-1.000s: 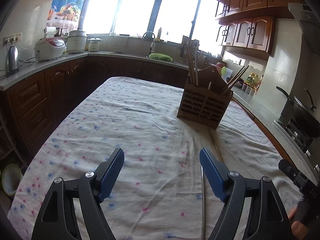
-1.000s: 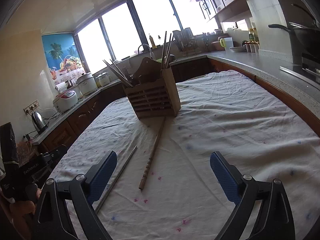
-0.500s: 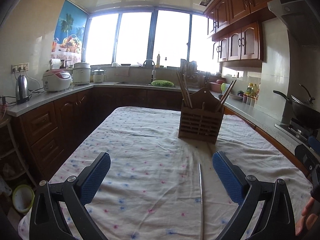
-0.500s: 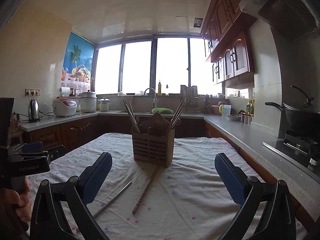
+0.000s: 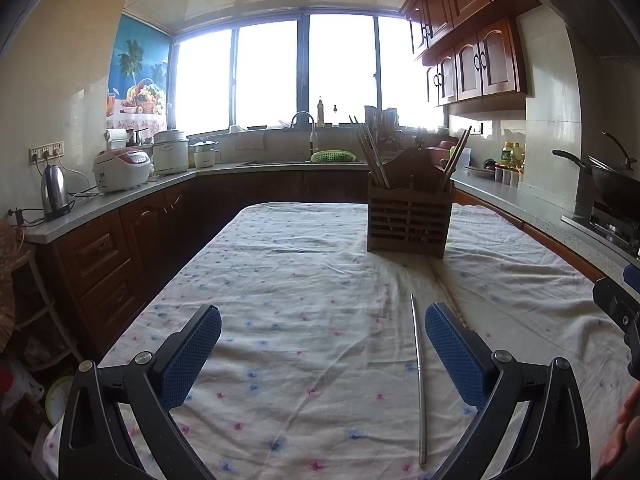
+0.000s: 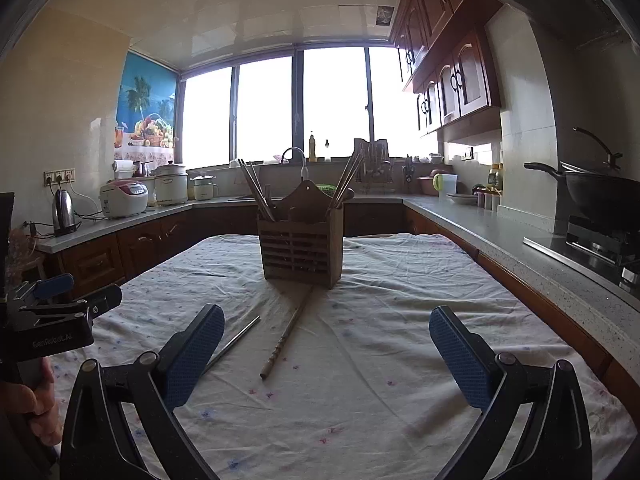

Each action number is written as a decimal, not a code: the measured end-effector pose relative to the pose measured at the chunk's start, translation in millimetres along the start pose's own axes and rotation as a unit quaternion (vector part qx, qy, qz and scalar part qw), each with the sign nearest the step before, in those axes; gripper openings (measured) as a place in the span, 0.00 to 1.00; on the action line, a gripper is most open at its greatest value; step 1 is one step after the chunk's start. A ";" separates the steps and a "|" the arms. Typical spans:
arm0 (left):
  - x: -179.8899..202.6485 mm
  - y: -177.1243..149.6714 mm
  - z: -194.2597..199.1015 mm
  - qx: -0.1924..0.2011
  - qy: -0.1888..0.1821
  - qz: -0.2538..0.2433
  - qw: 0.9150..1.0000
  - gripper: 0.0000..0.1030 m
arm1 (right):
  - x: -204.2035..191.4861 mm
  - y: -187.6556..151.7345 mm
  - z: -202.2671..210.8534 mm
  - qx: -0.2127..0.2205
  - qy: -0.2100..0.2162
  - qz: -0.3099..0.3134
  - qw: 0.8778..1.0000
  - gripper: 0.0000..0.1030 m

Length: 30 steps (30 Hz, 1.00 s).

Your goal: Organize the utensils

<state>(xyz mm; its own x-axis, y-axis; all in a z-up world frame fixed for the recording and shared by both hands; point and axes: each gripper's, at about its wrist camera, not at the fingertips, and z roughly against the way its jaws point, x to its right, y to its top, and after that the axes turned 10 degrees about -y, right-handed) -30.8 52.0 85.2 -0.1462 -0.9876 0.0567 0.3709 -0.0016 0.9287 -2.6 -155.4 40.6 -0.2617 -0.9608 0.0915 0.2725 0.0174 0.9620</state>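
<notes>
Two loose chopsticks: one metal chopstick point(image 5: 419, 380), one wooden chopstick point(image 6: 287, 332).

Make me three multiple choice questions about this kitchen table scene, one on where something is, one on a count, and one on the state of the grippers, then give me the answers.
1. Where does the wooden utensil holder stand?
A. on the cloth-covered table
B. on the counter by the kettle
C. in the sink

2. How many loose utensils lie on the tablecloth in front of the holder?
A. none
B. two
C. five

3. How do the two grippers stand?
A. both shut on a chopstick
B. left shut, right open
C. both open and empty

Answers:
1. A, its base sits on the tablecloth at the far middle of the table.
2. B, a metal chopstick and a wooden chopstick lie apart there.
3. C, the left gripper and the right gripper show wide gaps between their blue pads with nothing held.
</notes>
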 end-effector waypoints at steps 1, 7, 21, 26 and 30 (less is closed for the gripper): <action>-0.1 -0.5 -0.1 0.000 0.000 -0.002 1.000 0.99 | 1.7 -0.9 0.4 -0.001 0.000 -0.002 1.000 1.00; -0.9 -3.5 -0.7 -0.002 0.002 -0.006 1.000 0.99 | 8.4 -4.0 -0.6 -0.010 -0.001 -0.015 1.000 1.00; -4.8 -8.1 -2.7 0.004 0.006 0.000 1.000 0.99 | 9.3 -4.0 1.8 -0.005 -0.001 -0.017 1.000 1.00; -6.6 -8.9 -2.2 0.007 0.005 0.004 1.000 0.99 | 9.0 -3.1 4.0 -0.003 -0.002 -0.016 1.000 1.00; -7.1 -8.4 -2.5 0.009 0.003 0.006 1.000 0.99 | 9.3 -2.3 3.8 -0.002 -0.002 -0.016 1.000 1.00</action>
<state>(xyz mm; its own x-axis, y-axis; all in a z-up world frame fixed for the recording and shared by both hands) -30.6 58.6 76.1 -0.1363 -0.9885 0.0660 0.3563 0.0132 0.9343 -9.2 -163.3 40.3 -0.2737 -0.9599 0.0614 0.2676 -0.0147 0.9634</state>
